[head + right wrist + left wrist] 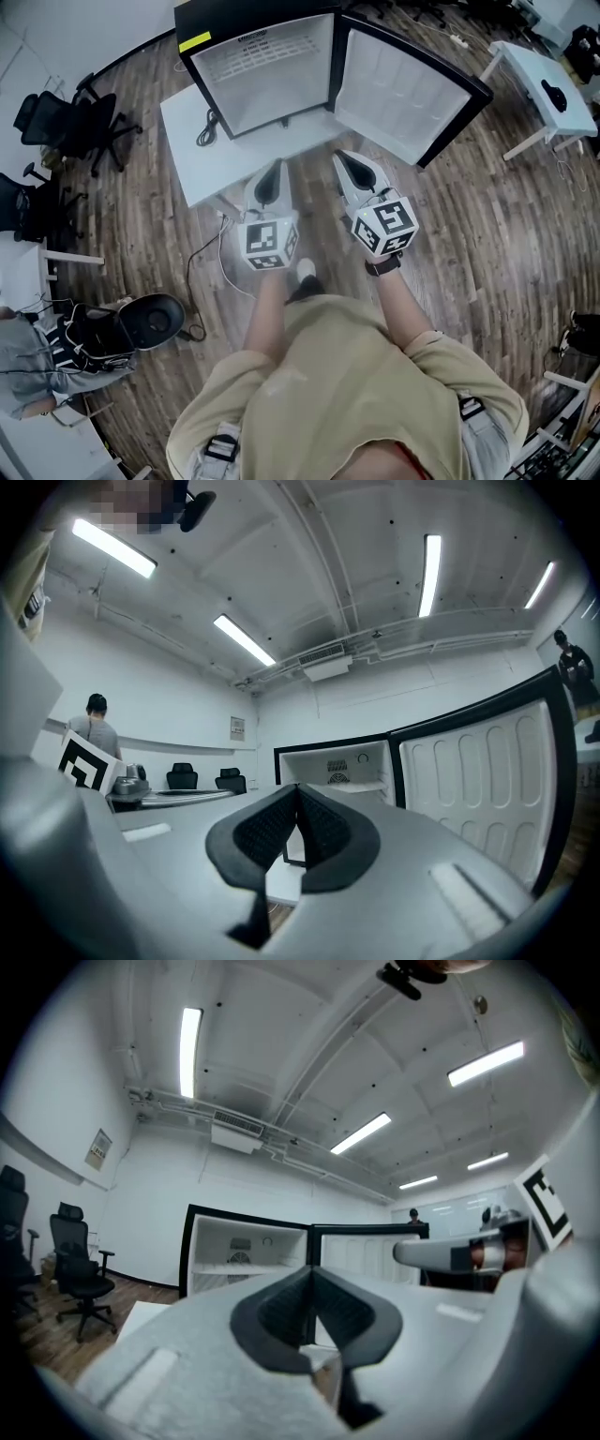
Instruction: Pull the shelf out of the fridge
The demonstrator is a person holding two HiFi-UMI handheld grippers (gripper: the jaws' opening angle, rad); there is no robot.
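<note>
A small black fridge [258, 66] stands on a white table [202, 155] with its door [408, 94] swung open to the right. In the left gripper view a white shelf [246, 1267] runs across the fridge's pale inside. Both grippers hover side by side over the table's near edge, short of the fridge and pointing at it. My left gripper [273, 172] is shut with nothing in it, its dark pads [281, 1312] meeting at the tip. The right gripper [348, 162] is also shut and empty, its pads [323, 832] pressed together in front of the open fridge [333, 766].
A black cable [207, 127] lies on the table's left part. Black office chairs [75, 122] stand to the left, and a white desk [544, 84] at the far right. A black bag [141, 323] lies on the wooden floor. A person [94, 731] stands far back.
</note>
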